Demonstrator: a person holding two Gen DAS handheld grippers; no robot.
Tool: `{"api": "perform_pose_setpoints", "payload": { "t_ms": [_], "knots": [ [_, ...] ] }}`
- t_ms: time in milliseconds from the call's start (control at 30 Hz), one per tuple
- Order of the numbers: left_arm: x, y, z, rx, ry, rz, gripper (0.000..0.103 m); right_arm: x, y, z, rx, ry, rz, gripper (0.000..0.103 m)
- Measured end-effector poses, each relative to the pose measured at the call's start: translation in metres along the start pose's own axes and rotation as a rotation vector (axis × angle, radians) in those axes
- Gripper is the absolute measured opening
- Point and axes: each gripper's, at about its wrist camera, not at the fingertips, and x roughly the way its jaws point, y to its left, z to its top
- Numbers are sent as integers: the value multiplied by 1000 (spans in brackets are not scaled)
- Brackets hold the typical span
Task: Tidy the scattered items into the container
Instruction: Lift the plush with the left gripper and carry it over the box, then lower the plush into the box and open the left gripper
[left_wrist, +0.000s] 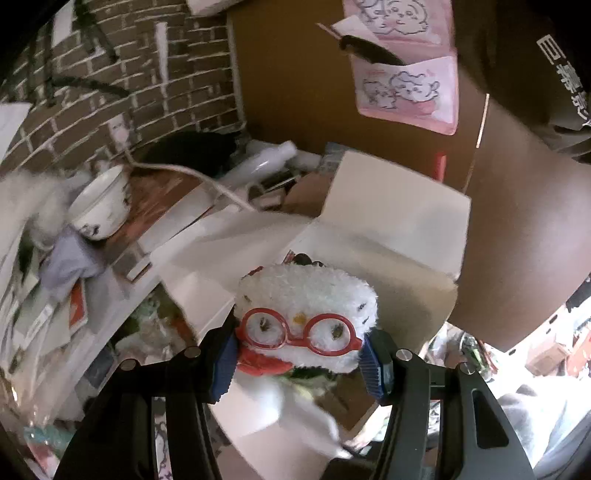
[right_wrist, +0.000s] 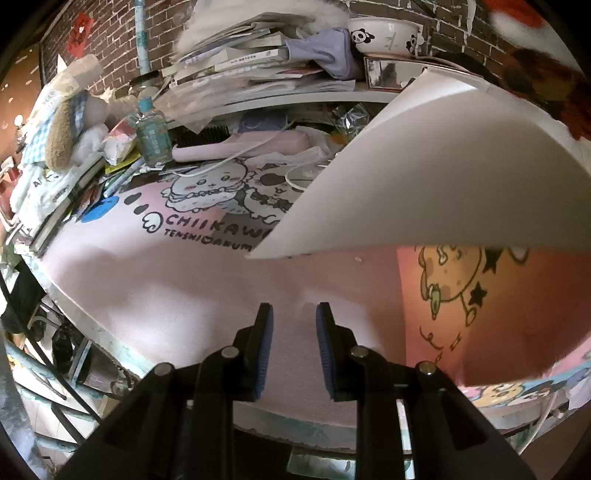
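Note:
A white plush owl (left_wrist: 306, 295) with red glasses and a red scarf sits between the blue pads of my left gripper (left_wrist: 301, 354), which is shut on it. It hangs above an open cardboard box (left_wrist: 399, 236) whose white flaps stand up. In the right wrist view my right gripper (right_wrist: 294, 332) is open and holds nothing, low over a pink cartoon desk mat (right_wrist: 166, 280). One white flap of the box (right_wrist: 443, 184) rises at the upper right of that view.
A panda bowl (right_wrist: 384, 33) rests on a shelf with stacked books (right_wrist: 236, 62) and a purple cloth (right_wrist: 325, 51). A water bottle (right_wrist: 151, 129), a pink hairbrush (right_wrist: 236, 147), plush toys (right_wrist: 66, 133) and cables crowd the back of the desk.

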Motion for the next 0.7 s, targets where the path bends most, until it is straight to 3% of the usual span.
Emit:
{"api": "perform_pose_setpoints", "payload": {
  "t_ms": [167,700],
  "knots": [
    [12,-17,15,40,53,-73,52,0,0,0,0,-1,5,21],
    [59,-18,19,14,245,-93,52,-1,1,-1,2,-2,6,21]
  ]
}}
